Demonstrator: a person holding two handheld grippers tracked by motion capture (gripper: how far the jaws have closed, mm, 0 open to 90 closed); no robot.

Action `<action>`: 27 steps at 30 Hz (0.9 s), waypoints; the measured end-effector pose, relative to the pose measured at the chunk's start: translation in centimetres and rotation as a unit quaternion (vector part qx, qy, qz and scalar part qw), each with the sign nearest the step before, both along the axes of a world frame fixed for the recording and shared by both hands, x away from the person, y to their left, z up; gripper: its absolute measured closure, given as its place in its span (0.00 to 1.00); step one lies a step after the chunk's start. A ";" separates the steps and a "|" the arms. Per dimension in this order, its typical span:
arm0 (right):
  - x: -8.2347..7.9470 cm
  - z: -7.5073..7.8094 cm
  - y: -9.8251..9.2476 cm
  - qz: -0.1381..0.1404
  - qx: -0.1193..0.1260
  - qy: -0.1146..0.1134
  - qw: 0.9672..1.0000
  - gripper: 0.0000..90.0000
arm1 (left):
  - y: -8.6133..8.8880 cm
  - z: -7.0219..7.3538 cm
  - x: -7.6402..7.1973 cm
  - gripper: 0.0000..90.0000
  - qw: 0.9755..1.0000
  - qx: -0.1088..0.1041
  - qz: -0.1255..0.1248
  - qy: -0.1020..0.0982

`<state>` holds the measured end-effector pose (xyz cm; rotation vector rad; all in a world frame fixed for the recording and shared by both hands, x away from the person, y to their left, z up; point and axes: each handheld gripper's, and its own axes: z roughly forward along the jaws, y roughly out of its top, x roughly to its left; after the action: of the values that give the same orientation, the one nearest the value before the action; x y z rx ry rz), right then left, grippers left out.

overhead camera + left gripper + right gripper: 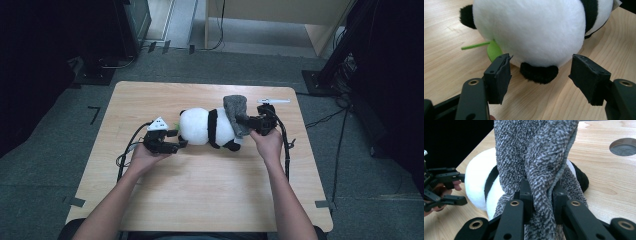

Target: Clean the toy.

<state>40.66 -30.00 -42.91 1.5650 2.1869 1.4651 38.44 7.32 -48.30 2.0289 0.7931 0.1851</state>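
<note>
- Table (200,190): pale wood, panda lying mid-table, a bit toward the far edge.
- Panda (200,126): plush, on its side, white body w/ black band and limbs. Looks light and squashy, fur prob. a bit slippery, nothing fragile. Best grab imo: a limb or ear, or squeeze deep into the body; a shallow pinch on the round belly would likely slide off.
- Cloth (236,114): grey fuzzy fabric, draped over the panda's right end, upper part lifted. Limp, light, bunches easily, so an edge or fold is the place to pinch. Will sag and drag, not hold shape.
- Right gripper (256,121): jaws pressed nearly together, pinching a twisted fold of the cloth; in the right gripper view the fabric (536,157) rises straight up out of the pads, panda behind it.
- Left gripper (176,145): at the panda's left end, jaws spread, holding nothing. Left gripper view: pads (499,77) stand either side of a black paw (539,73), clear of the fur, no contact.
- Small green leaf bit (492,50) pokes out under the panda, near the left pad.
</note>
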 end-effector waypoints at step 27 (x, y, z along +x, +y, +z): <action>-1.8 2.0 0.3 0.021 0.062 -0.021 0.998 0.87 | -1.4 0.2 0.6 0.76 0.997 -0.050 0.005 0.050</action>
<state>38.82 -29.67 -40.92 1.5165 2.1566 1.6601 39.05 5.89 -48.11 1.9529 0.8578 0.0485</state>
